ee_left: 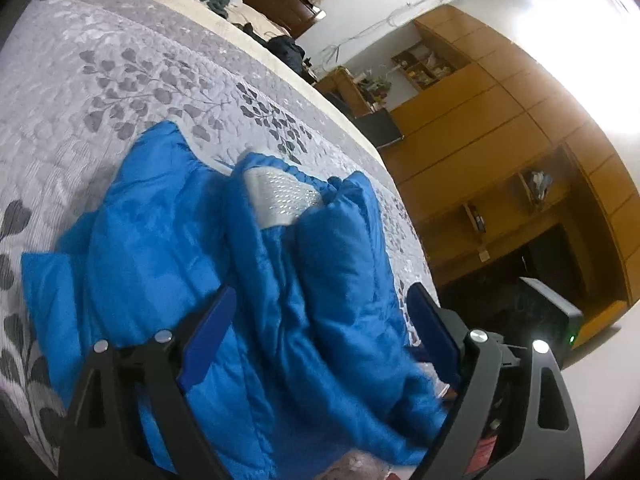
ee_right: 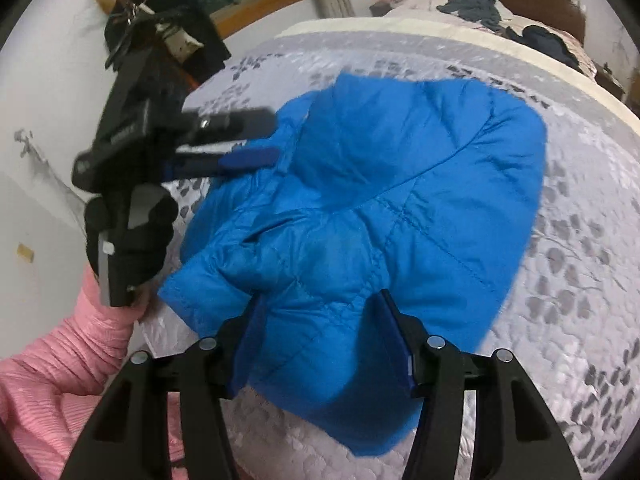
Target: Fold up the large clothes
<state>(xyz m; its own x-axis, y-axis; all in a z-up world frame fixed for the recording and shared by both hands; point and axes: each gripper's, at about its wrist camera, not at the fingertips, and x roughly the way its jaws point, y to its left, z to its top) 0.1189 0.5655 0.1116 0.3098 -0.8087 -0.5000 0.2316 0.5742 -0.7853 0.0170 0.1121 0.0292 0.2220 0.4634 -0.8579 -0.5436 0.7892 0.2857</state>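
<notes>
A blue padded jacket [ee_right: 360,208] lay bunched on the bed [ee_right: 560,240], filling the centre of the right wrist frame over a grey leaf-patterned bedspread [ee_left: 120,80]. In the left wrist view the jacket spread from the lower left to the middle of the frame, with a patch of silver lining [ee_left: 280,196] showing at an opening near the centre. The left gripper [ee_left: 320,316] had its jaws spread wide, the blue cloth lying between them at the bottom of the frame. The right gripper [ee_right: 320,312] was likewise open, its blue pads either side of the jacket's near edge. At the left of the right wrist frame, a black-gloved hand [ee_right: 128,240] with a pink sleeve [ee_right: 60,360] held the other gripper's handle, its fingers reaching toward the jacket.
</notes>
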